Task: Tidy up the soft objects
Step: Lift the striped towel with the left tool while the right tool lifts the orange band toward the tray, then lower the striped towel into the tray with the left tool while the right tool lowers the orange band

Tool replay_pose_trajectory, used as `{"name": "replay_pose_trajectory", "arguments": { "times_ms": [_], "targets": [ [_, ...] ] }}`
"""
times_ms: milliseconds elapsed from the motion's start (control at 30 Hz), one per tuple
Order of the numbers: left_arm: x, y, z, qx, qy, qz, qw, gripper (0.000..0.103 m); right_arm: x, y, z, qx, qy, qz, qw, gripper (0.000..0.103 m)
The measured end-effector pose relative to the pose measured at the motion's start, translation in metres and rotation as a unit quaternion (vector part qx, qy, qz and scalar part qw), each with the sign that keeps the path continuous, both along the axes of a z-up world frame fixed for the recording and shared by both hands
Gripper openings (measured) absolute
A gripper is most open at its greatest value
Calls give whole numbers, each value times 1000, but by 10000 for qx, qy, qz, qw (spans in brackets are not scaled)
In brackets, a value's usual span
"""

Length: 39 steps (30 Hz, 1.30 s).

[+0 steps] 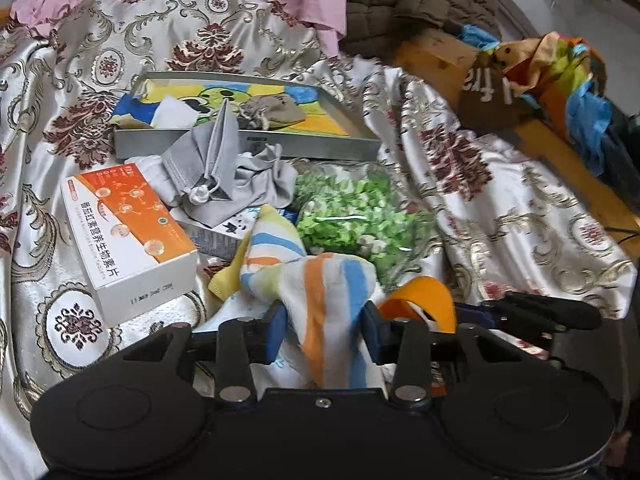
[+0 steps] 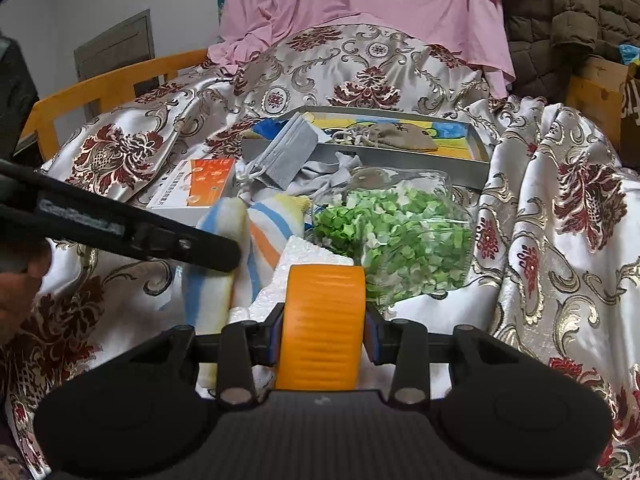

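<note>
The left hand-held gripper (image 1: 324,330) is held low over the bed, pinching a striped sock (image 1: 328,308) between its blue pads. The right hand-held gripper (image 2: 324,336) sits just beside it, clamped on an orange ribbed band (image 2: 322,328). Close ahead lie a clear bag of green pieces (image 2: 396,236), an orange-and-white box (image 1: 128,236), a grey face mask (image 1: 208,160) and a grey tray (image 1: 248,146) on the patterned bedspread (image 1: 500,208).

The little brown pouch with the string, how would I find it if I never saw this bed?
Look at the flowery satin bedspread, then find the shallow grey tray lying on it, in front of the pink cloth. Inside, on the yellow and blue picture, lies the drawstring pouch. It is khaki-brown with a bunched cord; the grey face mask nearby is pleated and leans on the tray's edge.
</note>
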<state>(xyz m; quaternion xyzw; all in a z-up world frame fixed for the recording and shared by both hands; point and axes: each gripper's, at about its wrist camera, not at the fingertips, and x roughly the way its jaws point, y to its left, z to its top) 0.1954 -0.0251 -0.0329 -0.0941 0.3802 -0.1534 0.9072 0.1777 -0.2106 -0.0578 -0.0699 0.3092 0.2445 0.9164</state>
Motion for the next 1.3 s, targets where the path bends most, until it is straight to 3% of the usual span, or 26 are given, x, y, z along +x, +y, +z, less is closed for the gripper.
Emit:
{"name": "replay_pose_trajectory", "arguments": {
  "times_ms": [200,233,300,433,633,933,1133,1300],
  "targets": [
    [12,-12,-3,398,-136,48,9991,59,1,-1,0,41,6,0,10000,42],
    [15,-13,-5,425,-118,28,9990,56,1,-1,0,43,-1,1,10000,42],
    [20,-14,-7,484,-66,19,9988,28,3,-3,1,82,-15,-18,10000,42],
    [17,-13,-5,495,-126,28,9987,15,2,-6,5,202,-143,-98,9996,42],
    [1,-12,16,386,-544,-169,9976,13,-2,-10,17,520,-404,-182,9977,42],
    [-9,6,72,86,-1050,-345,9938,13,-5,-10,29,708,-629,-184,9953,42],
    [1,17,112,31,-1328,-525,9898,13,9,-11,55,1119,-744,-233,9907,42],
    [27,25,136,-58,-1426,-545,9883,13,37,-4,80,940,-848,-130,9919,42]
  ]
}}
